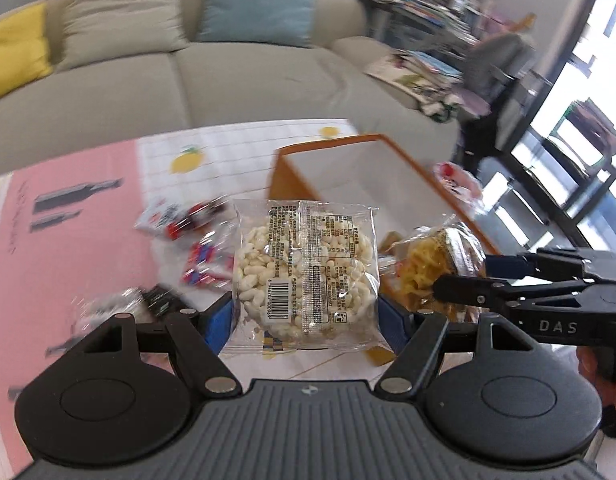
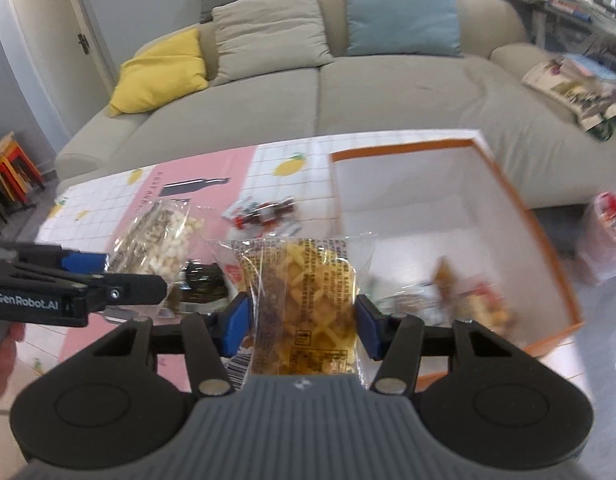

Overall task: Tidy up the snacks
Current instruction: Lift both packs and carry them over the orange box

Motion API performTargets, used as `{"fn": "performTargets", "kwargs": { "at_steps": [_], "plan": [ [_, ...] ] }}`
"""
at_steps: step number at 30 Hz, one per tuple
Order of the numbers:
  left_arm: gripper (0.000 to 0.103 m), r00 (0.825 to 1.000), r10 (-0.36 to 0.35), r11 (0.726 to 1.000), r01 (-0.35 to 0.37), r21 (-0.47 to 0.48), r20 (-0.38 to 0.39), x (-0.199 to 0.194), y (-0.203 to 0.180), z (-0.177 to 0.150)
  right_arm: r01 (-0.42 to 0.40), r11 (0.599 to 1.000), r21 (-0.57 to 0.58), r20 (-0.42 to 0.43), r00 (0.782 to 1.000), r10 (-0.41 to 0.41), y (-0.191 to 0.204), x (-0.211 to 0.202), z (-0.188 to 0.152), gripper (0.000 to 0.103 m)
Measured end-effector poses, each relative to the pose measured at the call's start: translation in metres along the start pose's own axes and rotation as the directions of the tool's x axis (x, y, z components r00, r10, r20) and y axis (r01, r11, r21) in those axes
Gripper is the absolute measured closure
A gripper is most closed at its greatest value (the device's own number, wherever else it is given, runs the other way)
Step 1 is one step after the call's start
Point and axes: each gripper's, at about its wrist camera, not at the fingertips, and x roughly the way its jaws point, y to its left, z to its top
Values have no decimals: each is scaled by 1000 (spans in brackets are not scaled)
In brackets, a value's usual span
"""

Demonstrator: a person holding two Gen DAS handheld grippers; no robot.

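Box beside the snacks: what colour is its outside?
Orange outside, white inside: the box shows best in the right wrist view.

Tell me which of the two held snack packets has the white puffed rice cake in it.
The clear packet in the left tool: the puffed rice cake packet shows white grains and a barcode. The waffle packet in the right tool is yellow-brown.

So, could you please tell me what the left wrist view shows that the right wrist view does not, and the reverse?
Only the left wrist view shows the barcode side of the puffed rice cake packet, held in the left tongs.

Only the right wrist view shows the snacks already inside the orange box, a door and stacked stools.

Both show the waffle packet in the right tongs, loose snacks on the lemon-print tablecloth, and the sofa.
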Motion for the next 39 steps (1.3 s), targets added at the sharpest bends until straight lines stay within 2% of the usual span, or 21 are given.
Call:
{"fn": "performTargets", "kwargs": {
  "at_steps": [6,14,17,20,23,30,34,36,39],
  "plan": [
    [19,995,-86,995,88,55,-53,30,-36,33,69,997,-47,-14,997,-70,-34,-18,17,49],
    [19,987,-71,977,97,189,-143,77,-71,65,149,984,-96,-59,986,-155,-81,-3,42,49],
    [19,968,-96,967,145,208,-231,99,-80,72,142,983,-116,-115,981,-155,-97,14,46,49],
    [19,953,-92,955,167,246,-289,117,-89,72,140,979,-148,-177,970,-166,-111,32,46,49],
    [19,937,-86,934,194,300,-338,133,-99,69,149,973,-179,-222,957,-187,-124,47,44,49],
    [19,900,-99,887,274,372,-425,159,-112,65,105,966,-236,-291,941,-173,-146,69,38,49],
    [19,879,-63,861,288,420,-473,171,-113,60,74,971,-228,-316,937,-146,-155,79,38,49],
    [19,874,-37,855,278,438,-484,176,-112,61,60,969,-240,-331,933,-140,-155,86,36,49],
    [19,867,-2,831,278,481,-498,181,-112,60,60,966,-251,-327,934,-143,-154,91,38,49]
  ]
}}
